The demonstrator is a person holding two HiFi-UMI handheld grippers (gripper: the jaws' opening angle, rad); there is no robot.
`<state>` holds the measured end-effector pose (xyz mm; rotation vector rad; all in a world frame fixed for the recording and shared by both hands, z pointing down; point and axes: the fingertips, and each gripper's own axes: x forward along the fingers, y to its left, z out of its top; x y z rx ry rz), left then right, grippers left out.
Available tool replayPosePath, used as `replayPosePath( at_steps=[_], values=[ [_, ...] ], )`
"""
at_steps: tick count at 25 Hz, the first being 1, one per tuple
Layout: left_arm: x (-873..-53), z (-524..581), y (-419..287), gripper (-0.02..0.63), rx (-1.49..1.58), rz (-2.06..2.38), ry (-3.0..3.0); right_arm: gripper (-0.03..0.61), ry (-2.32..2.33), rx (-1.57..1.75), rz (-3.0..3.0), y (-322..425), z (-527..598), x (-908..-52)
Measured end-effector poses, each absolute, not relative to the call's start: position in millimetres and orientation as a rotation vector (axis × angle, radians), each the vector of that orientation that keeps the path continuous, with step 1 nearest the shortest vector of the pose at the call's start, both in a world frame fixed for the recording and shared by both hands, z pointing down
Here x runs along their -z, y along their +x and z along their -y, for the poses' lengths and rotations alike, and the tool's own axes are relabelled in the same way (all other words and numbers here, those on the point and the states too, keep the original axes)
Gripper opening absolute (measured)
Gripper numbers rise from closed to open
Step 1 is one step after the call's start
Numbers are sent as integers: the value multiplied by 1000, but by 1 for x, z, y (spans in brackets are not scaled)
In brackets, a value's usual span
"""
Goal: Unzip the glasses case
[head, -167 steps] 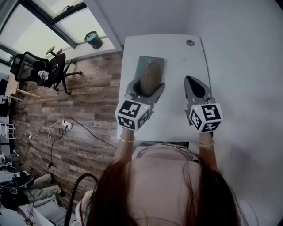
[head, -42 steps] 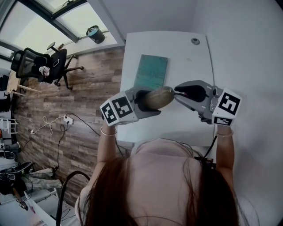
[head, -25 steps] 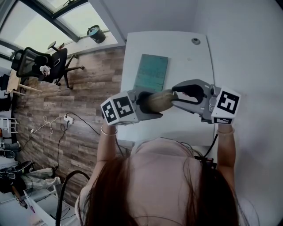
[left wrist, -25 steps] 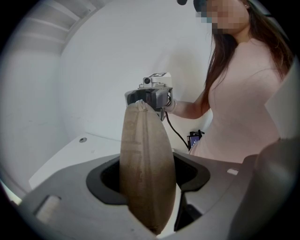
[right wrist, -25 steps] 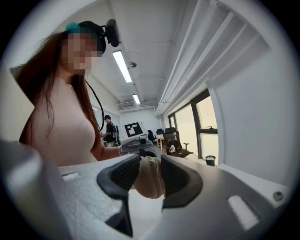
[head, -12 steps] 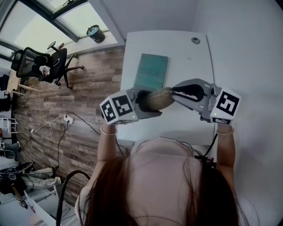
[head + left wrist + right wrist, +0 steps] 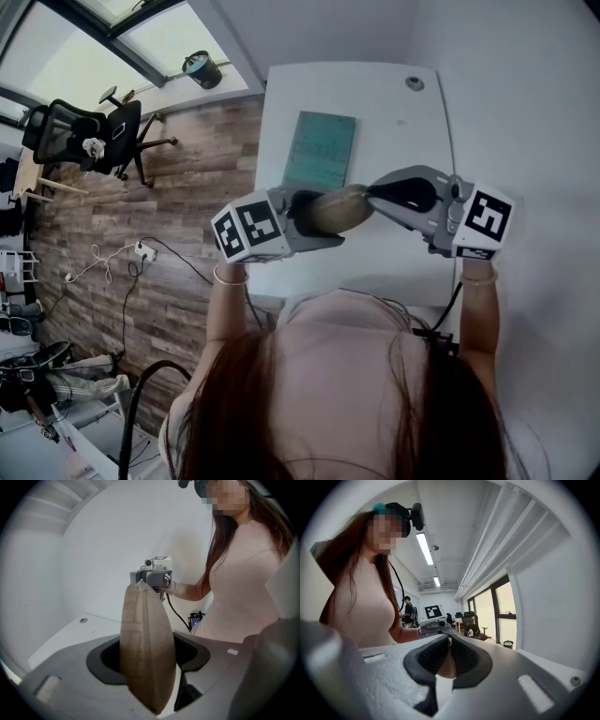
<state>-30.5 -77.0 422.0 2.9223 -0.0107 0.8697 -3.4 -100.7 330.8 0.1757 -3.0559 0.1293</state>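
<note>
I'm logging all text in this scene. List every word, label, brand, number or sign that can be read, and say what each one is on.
No text here can be read.
Teal book: faint print on the cover, too blurred to read.
Marker cube at the left, and another at the right: black-and-white square patterns, no letters.
Wall sign: a similar pattern, no words.
Glasses case: no print visible.

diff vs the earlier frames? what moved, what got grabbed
The left gripper lifted the glasses case off the green mat and turned it sideways. The right gripper swung in from the right of the table; its jaws are closing on the case's free end. The mat, the table and the left grip are unchanged.
</note>
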Motion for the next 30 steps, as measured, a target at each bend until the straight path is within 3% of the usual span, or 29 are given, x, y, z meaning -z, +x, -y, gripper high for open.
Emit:
replayPosePath(
  at_steps=[30],
  values=[
    [-425,81,-32,285,-776,45,2878,3,236,-84,2995,5,110,-350]
  ],
)
